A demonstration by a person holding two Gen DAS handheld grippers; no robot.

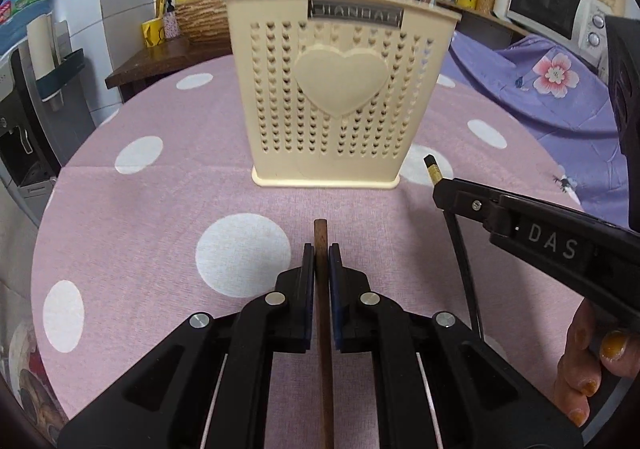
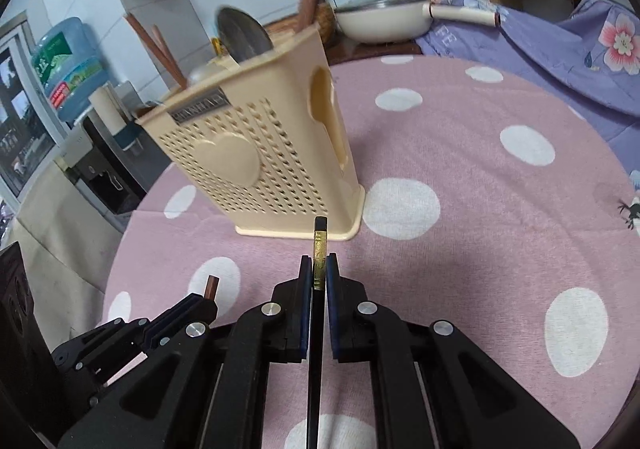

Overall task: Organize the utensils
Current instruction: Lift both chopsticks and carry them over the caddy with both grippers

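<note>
Now the left gripper squeezes a brown wooden chopstick in the bottom middle, and the right gripper squeezes a black chopstick with a gold band; either thin stick could slip or bump the rim of the cream plastic holder with heart holes.

The holder is cream plastic, smooth with a slight sheen, its front pierced all over. The cloth on the desk is matt woven fabric (a fine grain shows). One chopstick looks like brown wood; the other is glossy black with a gold band. Both tools are matt black plastic with bright metal pins.
</note>
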